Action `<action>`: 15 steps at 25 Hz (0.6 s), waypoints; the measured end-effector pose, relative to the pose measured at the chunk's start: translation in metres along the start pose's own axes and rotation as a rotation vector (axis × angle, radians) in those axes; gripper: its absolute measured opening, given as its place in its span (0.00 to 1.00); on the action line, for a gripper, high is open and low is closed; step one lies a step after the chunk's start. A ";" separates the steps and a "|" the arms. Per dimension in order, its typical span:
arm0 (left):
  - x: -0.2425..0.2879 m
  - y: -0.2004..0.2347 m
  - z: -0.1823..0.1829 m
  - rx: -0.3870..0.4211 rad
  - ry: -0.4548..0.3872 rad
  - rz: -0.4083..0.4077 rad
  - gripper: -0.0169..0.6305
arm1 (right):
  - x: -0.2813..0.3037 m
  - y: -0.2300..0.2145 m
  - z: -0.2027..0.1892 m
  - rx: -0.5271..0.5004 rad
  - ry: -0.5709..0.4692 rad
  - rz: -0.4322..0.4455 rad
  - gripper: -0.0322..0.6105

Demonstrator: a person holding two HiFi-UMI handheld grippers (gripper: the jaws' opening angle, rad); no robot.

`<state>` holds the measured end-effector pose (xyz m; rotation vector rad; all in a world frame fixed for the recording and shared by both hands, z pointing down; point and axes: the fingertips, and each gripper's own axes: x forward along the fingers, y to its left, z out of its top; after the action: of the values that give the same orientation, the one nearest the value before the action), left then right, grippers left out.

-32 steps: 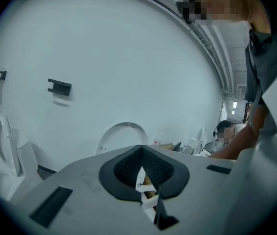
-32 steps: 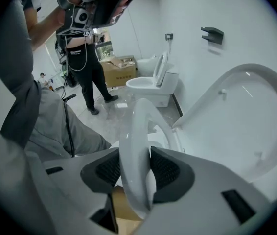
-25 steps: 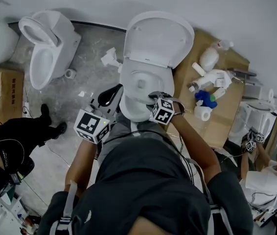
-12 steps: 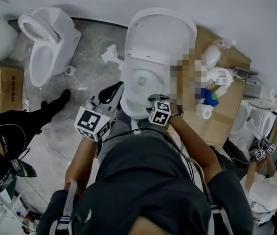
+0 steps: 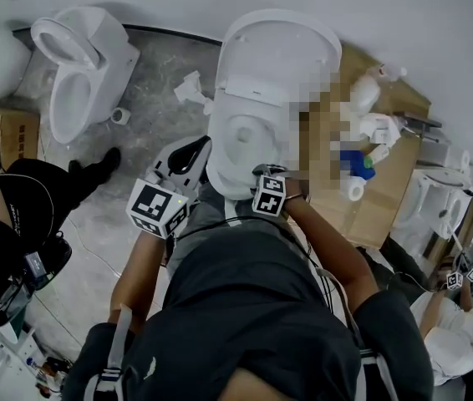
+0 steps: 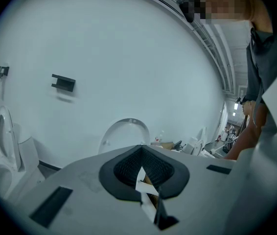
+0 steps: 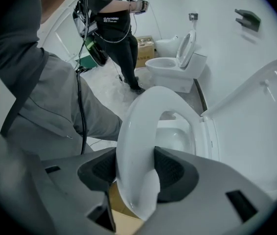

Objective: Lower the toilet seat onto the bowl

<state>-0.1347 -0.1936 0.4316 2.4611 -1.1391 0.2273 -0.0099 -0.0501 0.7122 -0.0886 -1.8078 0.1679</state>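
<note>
**Between the right tongs: toilet seat pretty much down**

Between the right tongs' pads sits the seat's front rim. Both pads look to be touching it, though the jaws have just been opening. Beyond them the seat seems to lie on the bowl, lid up. Left tongs are pinched together, empty. Only letting go left, I reckon.

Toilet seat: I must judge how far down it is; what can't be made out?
- Right gripper view: the right hand-held gripper, whose jaws have just been opening with the white oval toilet seat between them, hides the seat's front underside and the white ceramic bowl's rim.
- Head view: its marker cube covers the seat's front; a mosaic patch covers the bowl's right side.
- Left gripper view: the left hand-held gripper's body blocks the bowl.
</note>
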 end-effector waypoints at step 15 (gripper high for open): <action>-0.006 0.001 -0.014 -0.007 0.023 -0.009 0.03 | 0.037 0.027 -0.008 -0.005 0.066 0.062 0.42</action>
<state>-0.1393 -0.1840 0.4427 2.4510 -1.1169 0.2473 -0.0118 -0.0173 0.7454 -0.1528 -1.7407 0.2022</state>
